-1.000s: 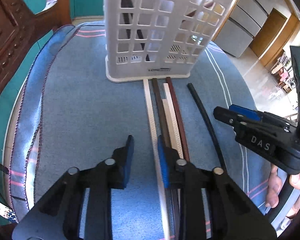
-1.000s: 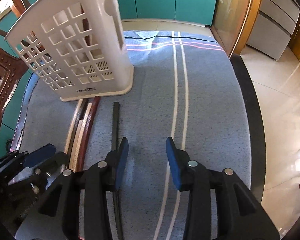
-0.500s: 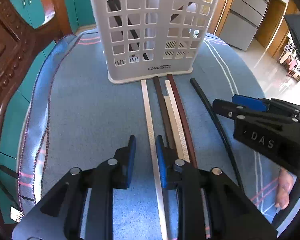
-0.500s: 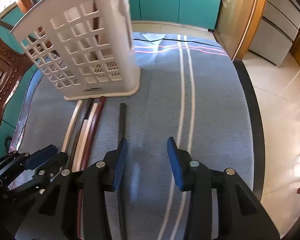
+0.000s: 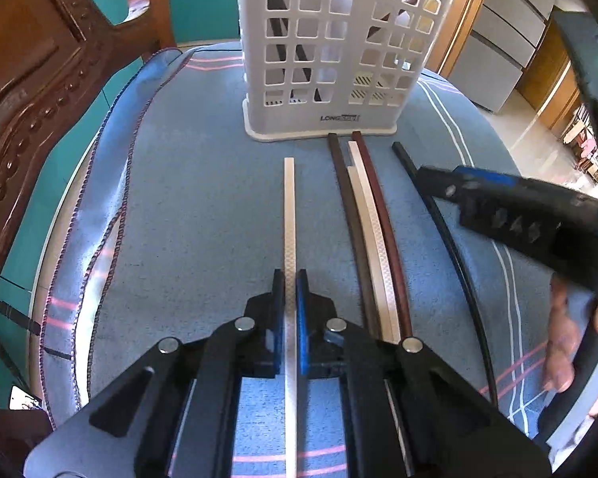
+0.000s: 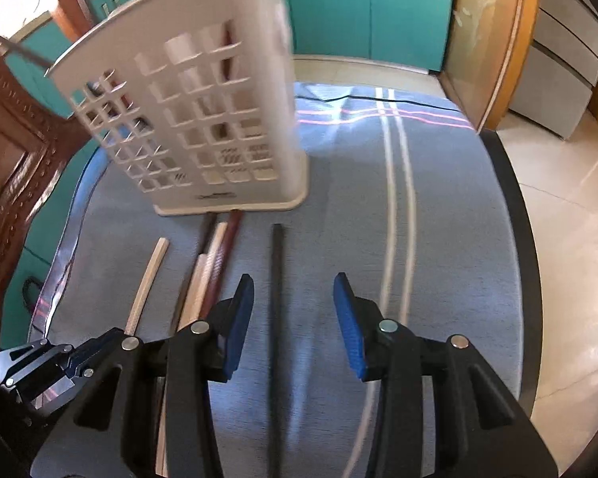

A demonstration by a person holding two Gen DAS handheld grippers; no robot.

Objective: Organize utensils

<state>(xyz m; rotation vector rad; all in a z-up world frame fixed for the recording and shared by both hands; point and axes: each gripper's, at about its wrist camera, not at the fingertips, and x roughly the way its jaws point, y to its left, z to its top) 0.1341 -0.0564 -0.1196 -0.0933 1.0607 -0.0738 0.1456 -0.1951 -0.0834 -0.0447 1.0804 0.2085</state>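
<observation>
One white chopstick (image 5: 289, 215) sits clamped in the left claw (image 5: 290, 279), pads pressed on both flanks, its far tip aimed at 12 o'clock toward the basket. It lies apart from the rest, off at their 9 o'clock; likely singled out so it can be lifted clean without dragging neighbours.

Three or four more sticks lie bundled at its 3 o'clock: a dark brown one (image 5: 347, 207), a pale one (image 5: 368, 215), possibly a second pale piece overlapping it, and a reddish-brown one (image 5: 380, 215), side by side and touching, far ends close against the basket's base.

Black chopstick (image 6: 276, 279) lies alone at the bundle's 3 o'clock. Right claw (image 6: 293, 306) hangs over it, released, fingers spread either side with the stick between but pads not on it. Reads as lining up for a grab.

White lattice basket (image 5: 339, 51) stands upright at 12 o'clock on the counter's blue striped cloth (image 5: 187, 207); dark sticks already lean inside it. Sticks laid lengthwise toward it suit a straight lift-and-drop.

Carved wooden chair (image 5: 32, 91) at 10 o'clock, off the counter. A hand (image 5: 562, 342) shows under the right claw in the left view.

Judgement: sorting partway done; lift of white stick is next.
</observation>
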